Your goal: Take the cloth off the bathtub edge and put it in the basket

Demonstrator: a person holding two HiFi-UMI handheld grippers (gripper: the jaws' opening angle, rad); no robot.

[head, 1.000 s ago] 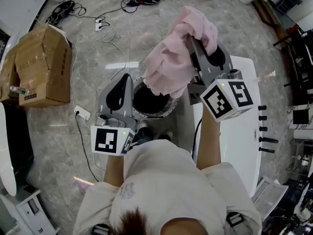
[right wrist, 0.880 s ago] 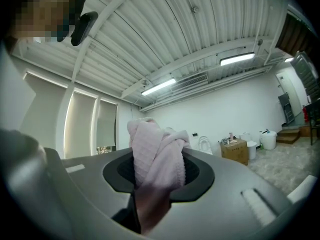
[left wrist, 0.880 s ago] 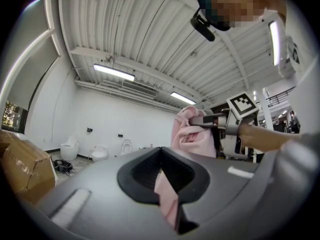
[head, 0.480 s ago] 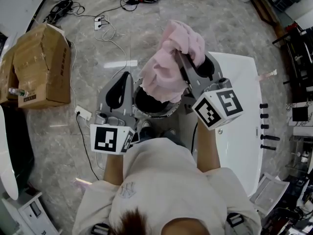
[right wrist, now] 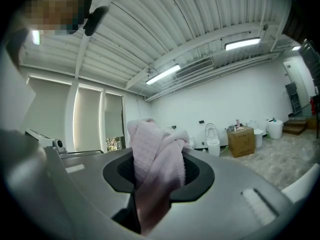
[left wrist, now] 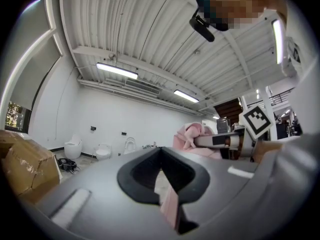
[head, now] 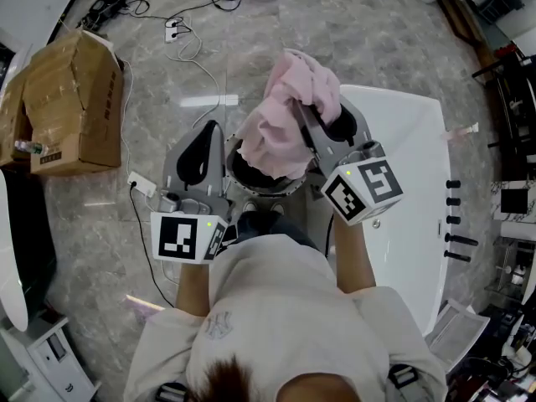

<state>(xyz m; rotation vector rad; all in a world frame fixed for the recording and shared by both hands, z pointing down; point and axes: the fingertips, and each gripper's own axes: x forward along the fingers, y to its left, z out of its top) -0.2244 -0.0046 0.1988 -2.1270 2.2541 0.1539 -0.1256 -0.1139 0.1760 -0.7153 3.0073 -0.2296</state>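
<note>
We hold the pink cloth in the right tongs. It is off the bathtub and up in the air, bunched above the basket. In the right gripper view the right tongs stand partly closed, with the two sides pressing on a thick wad of the cloth. The wad fills the gap between them, rises above the tips and sags out below.

From the head view the loose folds hang over the basket's dark round opening and hide its far side. We cannot tell whether the lowest fold touches the rim. The basket sits on the marble floor, right in front of our feet and just beside the white bathtub, which lies to our right.

The left tongs hover at the basket's left side, apart from the cloth. In the left gripper view the left tongs have their tips together, with only a thin slit behind them, and they grip nothing. A pinkish strip shows low in that slit, and we cannot identify it. Farther off in that view, to the right, we see the cloth in the other tongs.

A cardboard box stands well off to our left, and cables trail across the floor beyond it.
</note>
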